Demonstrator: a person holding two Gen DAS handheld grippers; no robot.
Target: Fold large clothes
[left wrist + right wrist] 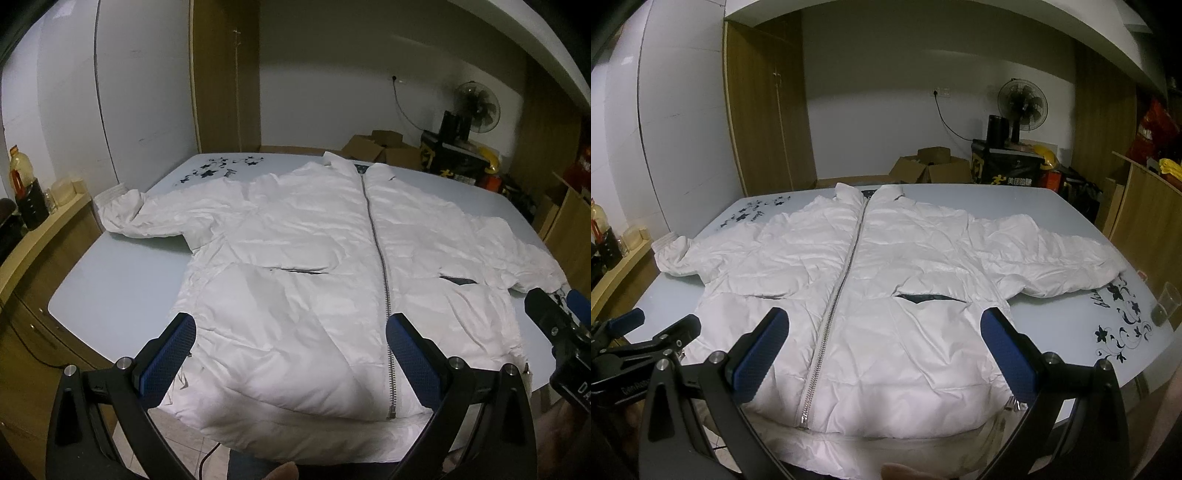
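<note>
Left gripper [290,347] fingers spread wide, nothing between the blue pads [171,354], hanging over the hem on the near side of the jacket, to the left of the zipper. Right gripper [884,345] likewise spread wide and empty, blue pads [1010,356] over the hem to the right of the zipper [836,299]; contact with cloth cannot be told in either view. White puffer jacket [295,251] lies flat, front up and zipped closed, on the pale blue table [110,273], filling most of it. Long axis of the body runs along the zipper: hem hangs slightly over the table's near edge, collar [849,192] points away toward the far edge. Sleeves spread out sideways from the jacket, left cuff [110,199] near the table's left edge, right sleeve [1052,258] reaching toward the floral print. Judgement: folding not yet begun; garment is laid out and this reads as the approach to a first grasp. Next move likely calls for closing on a sleeve or a hem corner and carrying it across toward the zipper; puffy slick fabric may slip, so a deep pinch looks wise.
</note>
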